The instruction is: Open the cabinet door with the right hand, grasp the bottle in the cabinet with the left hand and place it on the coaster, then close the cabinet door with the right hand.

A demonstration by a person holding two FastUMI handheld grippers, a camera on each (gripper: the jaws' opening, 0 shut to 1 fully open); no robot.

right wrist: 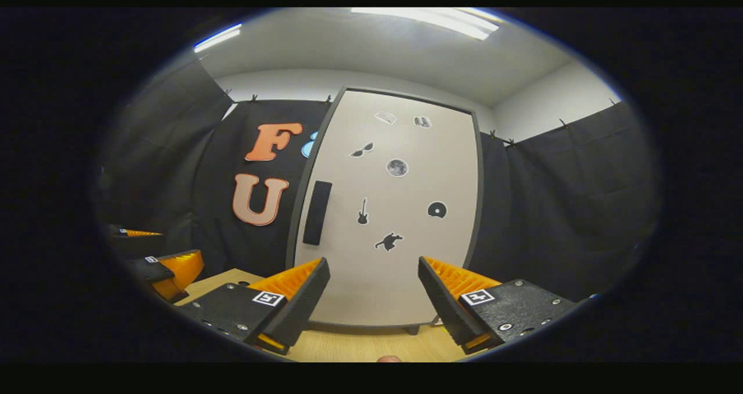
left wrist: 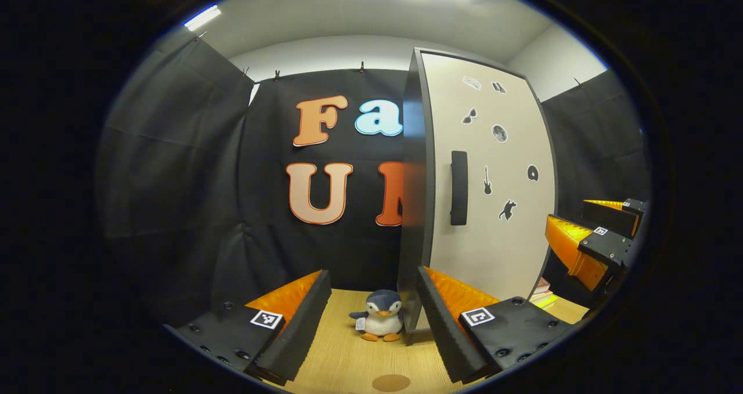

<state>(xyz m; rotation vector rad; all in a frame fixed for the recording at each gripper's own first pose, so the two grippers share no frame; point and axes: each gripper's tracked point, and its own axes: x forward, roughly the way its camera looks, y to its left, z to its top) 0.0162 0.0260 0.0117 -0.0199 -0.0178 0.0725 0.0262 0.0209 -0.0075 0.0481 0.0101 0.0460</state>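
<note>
the cabinet stands on the wooden table with its door closed, so the bottle is hidden. the dark handle is at 9 o'clock on the door. in the left gripper view, the left gripper has its jaws wide apart and holding nothing; a penguin toy sits between them, the coaster lies at 6 o'clock. the right gripper is also spread apart, empty, facing the door.
</note>
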